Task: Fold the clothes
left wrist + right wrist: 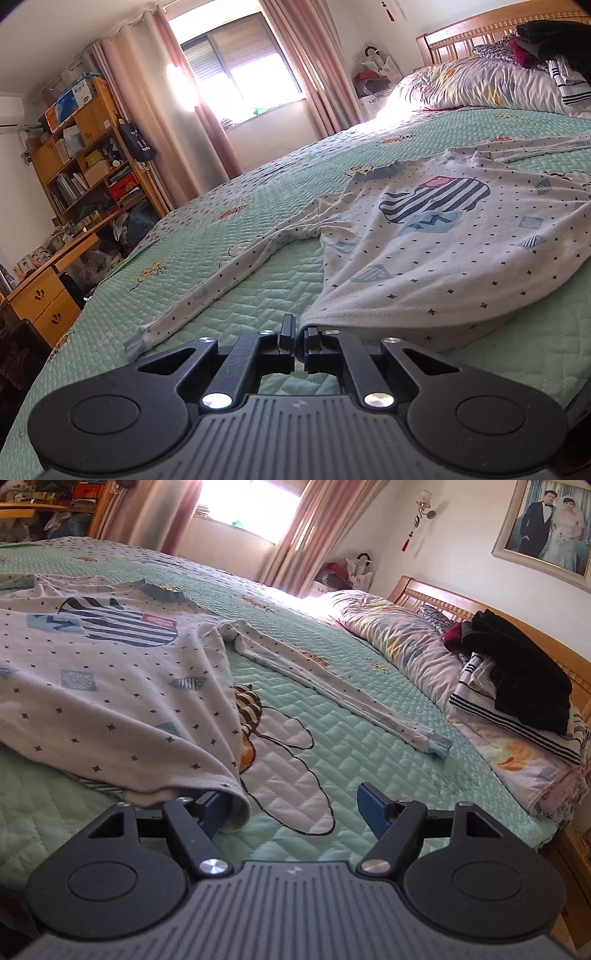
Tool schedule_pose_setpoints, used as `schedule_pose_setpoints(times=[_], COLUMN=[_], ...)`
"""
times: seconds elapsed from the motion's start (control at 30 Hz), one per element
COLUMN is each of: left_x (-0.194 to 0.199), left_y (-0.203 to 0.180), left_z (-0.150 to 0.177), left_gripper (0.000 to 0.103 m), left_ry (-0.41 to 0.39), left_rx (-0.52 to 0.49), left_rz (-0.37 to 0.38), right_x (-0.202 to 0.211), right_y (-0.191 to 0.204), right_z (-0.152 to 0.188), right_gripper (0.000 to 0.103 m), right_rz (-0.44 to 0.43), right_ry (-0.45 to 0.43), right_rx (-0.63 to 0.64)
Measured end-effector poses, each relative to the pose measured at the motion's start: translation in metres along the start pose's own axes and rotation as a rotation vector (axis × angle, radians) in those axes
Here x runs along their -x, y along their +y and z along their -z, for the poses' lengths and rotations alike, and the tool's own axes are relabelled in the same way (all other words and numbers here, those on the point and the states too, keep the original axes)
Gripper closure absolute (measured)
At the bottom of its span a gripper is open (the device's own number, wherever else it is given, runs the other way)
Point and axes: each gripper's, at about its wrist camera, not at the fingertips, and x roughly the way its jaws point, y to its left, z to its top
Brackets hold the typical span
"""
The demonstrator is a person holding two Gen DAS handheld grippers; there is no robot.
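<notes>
We have one white long-sleeved top with a striped print (424, 236) spread face-up on the quilted mint-green bedspread (229, 295), both sleeves out. Our left gripper (300, 341) is pinched on the near-left hem corner; our right gripper (291, 808) stands apart at the near-right corner — one finger under the hem. Next, we judge, the right must close before any lift.

- Bare quilted bed (236, 295) between the shirt (424, 258) body and its left sleeve (207, 291): open lane.
- Right view: clear quilt between body hem and right sleeve (332, 686).
- Pillow (406, 642) and stacked clothes (517, 686) block the headboard side.
- Bookshelf (88, 155) and desk (48, 280) stand past the bed's far edge, well apart.
</notes>
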Motion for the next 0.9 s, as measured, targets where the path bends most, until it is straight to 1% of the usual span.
schedule_pose_setpoints(times=[0.13,0.2,0.23,0.27,0.3,0.37,0.47,0.57,0.67,0.73,0.8,0.87,0.9], left_x=[0.000,-0.001,-0.001,-0.001,-0.002,-0.002,-0.002,-0.001,0.001,0.001,0.001,0.002,0.002], left_y=[-0.002,-0.003,-0.002,-0.002,-0.002,-0.001,-0.002,-0.001,0.002,0.003,0.003,0.004,0.005], left_z=[-0.001,-0.001,-0.001,-0.001,-0.001,0.000,0.001,0.001,0.003,0.007,0.014,0.018,0.017], left_gripper=[0.097,0.096,0.094,0.094,0.094,0.093,0.093,0.093,0.097,0.097,0.098,0.098,0.098], left_ry=[0.000,0.003,0.004,0.006,0.007,0.008,0.013,0.012,0.025,0.046,0.072,0.087,0.088], left_rx=[-0.007,-0.009,-0.010,-0.009,-0.008,-0.008,-0.012,-0.015,-0.002,0.026,0.034,0.042,0.046], left_rz=[-0.001,0.000,-0.001,-0.001,-0.002,-0.002,0.000,0.004,0.019,0.033,0.039,0.042,0.041], right_x=[0.007,0.006,0.005,0.003,0.001,-0.002,0.000,0.006,0.024,0.037,0.044,0.044,0.045], right_y=[0.011,0.011,0.008,0.005,0.002,-0.001,-0.006,-0.012,-0.015,-0.014,-0.008,-0.005,-0.006], right_z=[0.001,0.001,0.001,0.000,0.000,0.001,-0.001,-0.004,-0.004,-0.002,0.006,0.012,0.013], right_gripper=[0.027,0.030,0.048,0.091,0.101,0.102,0.102,0.102,0.102,0.102,0.102,0.102,0.102], right_rz=[0.010,0.001,-0.024,-0.049,-0.073,-0.099,-0.105,-0.063,0.019,0.039,0.021,-0.012,-0.013], right_ry=[-0.051,-0.061,-0.046,-0.031,-0.015,0.010,0.003,-0.022,-0.087,-0.107,-0.088,-0.043,-0.036], right_rx=[0.077,0.098,0.086,0.074,0.058,0.045,0.055,0.104,0.219,0.283,0.311,0.289,0.273])
